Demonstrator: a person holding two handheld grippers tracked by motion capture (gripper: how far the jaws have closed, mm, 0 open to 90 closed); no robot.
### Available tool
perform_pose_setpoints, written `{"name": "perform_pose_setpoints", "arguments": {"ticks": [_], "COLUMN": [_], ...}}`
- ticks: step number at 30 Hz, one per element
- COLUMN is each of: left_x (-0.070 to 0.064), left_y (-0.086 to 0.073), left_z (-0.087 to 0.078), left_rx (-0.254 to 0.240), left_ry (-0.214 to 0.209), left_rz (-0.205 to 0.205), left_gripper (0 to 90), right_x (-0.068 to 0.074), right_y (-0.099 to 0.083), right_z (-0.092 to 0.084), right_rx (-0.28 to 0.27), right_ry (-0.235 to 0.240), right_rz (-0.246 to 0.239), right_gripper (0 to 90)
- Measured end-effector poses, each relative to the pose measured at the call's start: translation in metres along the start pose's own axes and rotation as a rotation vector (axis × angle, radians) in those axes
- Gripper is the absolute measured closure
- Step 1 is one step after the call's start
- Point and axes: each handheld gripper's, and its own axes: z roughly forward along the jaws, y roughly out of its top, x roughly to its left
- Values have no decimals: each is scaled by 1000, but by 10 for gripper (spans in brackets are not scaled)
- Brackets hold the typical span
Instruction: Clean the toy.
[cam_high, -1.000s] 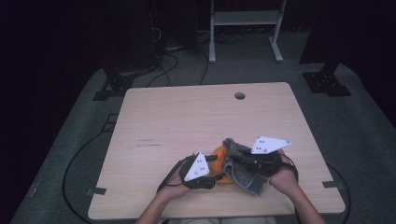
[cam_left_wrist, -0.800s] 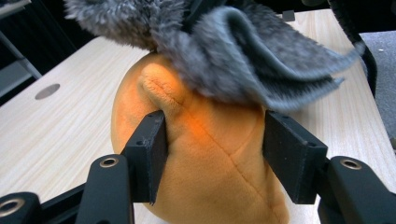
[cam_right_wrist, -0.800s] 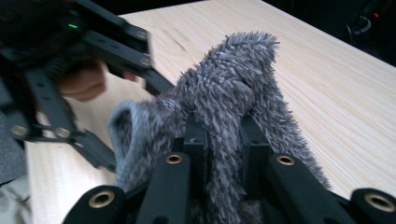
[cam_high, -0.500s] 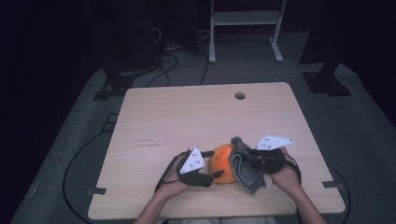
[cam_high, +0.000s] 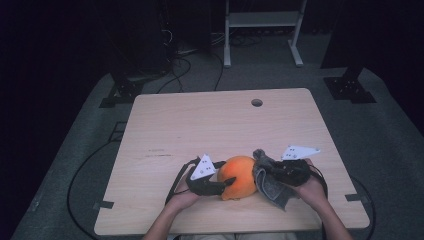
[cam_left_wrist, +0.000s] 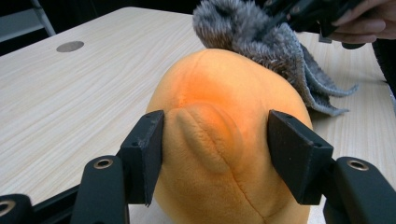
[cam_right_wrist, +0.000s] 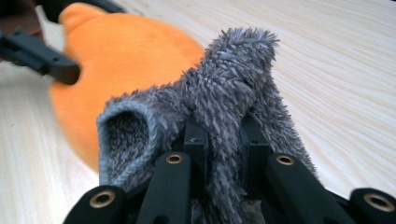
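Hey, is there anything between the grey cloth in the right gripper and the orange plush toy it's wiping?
Nothing visible. The right gripper is shut on the grey cloth, which lies right against the orange plush toy. The left gripper straddles the toy's near side, away from the cloth.

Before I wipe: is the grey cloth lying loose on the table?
No, the right tool is shut on the cloth, holding it against the orange plush.

Bright orange plush toy (cam_left_wrist: 224, 154), fuzzy grey cloth (cam_right_wrist: 224, 93), pale wood-grain table (cam_high: 200, 125), black claws.
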Motion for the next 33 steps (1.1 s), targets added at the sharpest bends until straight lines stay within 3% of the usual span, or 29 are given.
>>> {"name": "perform_pose_setpoints", "arguments": {"ticks": [3, 5, 6, 7, 8, 9, 10, 11, 12, 14, 15, 16, 18, 19, 20, 23, 24, 25, 26, 27, 28, 29, 33], "left_x": [0, 2, 3, 6, 6, 6, 4, 4, -1, -8, -8, -13, -20, -21, -21, -17, -11, -11, -6, -6, -5, -5, -8], "left_y": [0, 0, 3, 6, 7, 7, 8, 8, 7, 8, 8, 11, 13, 13, 13, 7, 3, 3, 4, 4, 3, 3, 2], "left_z": [0, 0, -1, -1, -1, -1, 3, 3, 9, 8, 8, 4, 2, 2, 4, 7, 7, 7, 6, 6, 6, 6, 5], "left_rx": [1, 5, 13, 9, 3, 3, 13, 13, 53, 31, 31, -50, -129, -136, -123, -82, -89, -89, -90, -90, -54, -54, -40], "left_ry": [5, 12, 11, 4, 8, 8, -2, -2, -6, 20, 20, 39, 90, 90, 61, 28, 15, 15, 16, 16, 14, 14, 4], "left_rz": [-1, -17, -45, -106, -136, -136, -182, -182, -175, -108, -108, -33, 99, 141, 149, 127, 45, 45, -35, -35, -50, -50, -16], "left_gripper": [367, 292, 292, 169, 135, 122, 122, 127, 152, 287, 342, 368, 393, 389, 377, 286, 239, 194, 176, 179, 234, 269, 332], "right_x": [1, 6, 8, 12, 14, 17, 21, 25, 29, 33, 32, 30, 28, 28, 28, 33, 34, 34, 36, 36, 37, 36, 25], "right_y": [2, 4, 4, 5, 5, 5, 5, 5, 6, 7, 6, 7, 11, 14, 18, 20, 17, 17, 13, 13, 12, 11, 4], "right_z": [1, 6, 7, 4, 2, 1, 0, -2, -3, -3, -4, -6, -14, -17, -17, -6, -1, -1, 4, 4, 3, 2, 2], "right_rx": [-19, 0, 5, 7, 6, 4, -1, -8, -7, 12, 12, 0, -64, -100, -124, -82, -72, -72, -68, -68, -67, -65, -47], "right_ry": [28, 30, 29, 25, 28, 39, 54, 75, 91, 67, 58, 49, 22, 32, 36, 20, 23, 23, 36, 36, 36, 35, 47], "right_rz": [20, 2, -5, -19, -25, -34, -39, -56, -71, -102, -104, -97, -81, -65, -67, -103, -99, -99, -82, -82, -88, -91, -62], "right_gripper": [765, 766, 766, 766, 766, 766, 766, 766, 765, 765, 765, 764, 762, 763, 763, 763, 764, 764, 764, 764, 764, 764, 762]}}
